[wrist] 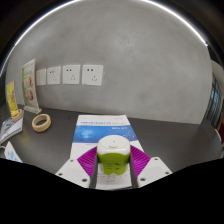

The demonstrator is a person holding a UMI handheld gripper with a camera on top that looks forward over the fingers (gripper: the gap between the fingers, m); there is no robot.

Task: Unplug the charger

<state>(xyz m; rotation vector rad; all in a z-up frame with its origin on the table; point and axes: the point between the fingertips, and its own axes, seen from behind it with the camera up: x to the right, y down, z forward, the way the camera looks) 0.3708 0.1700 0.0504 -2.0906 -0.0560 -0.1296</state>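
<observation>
A white and lime-green charger point(111, 160) sits between my two fingers, its white rounded top facing ahead. Both purple pads point(86, 160) press against its sides, so my gripper point(111, 163) is shut on it and holds it above the dark table point(170, 140). On the grey wall beyond, a row of three white sockets point(70, 74) is mounted; the charger is well clear of them. No cable shows.
A blue and white booklet point(105, 128) lies on the table just ahead of the fingers. A roll of tape point(41, 122) lies to the left. Leaflets point(30, 90) lean on the wall under the sockets.
</observation>
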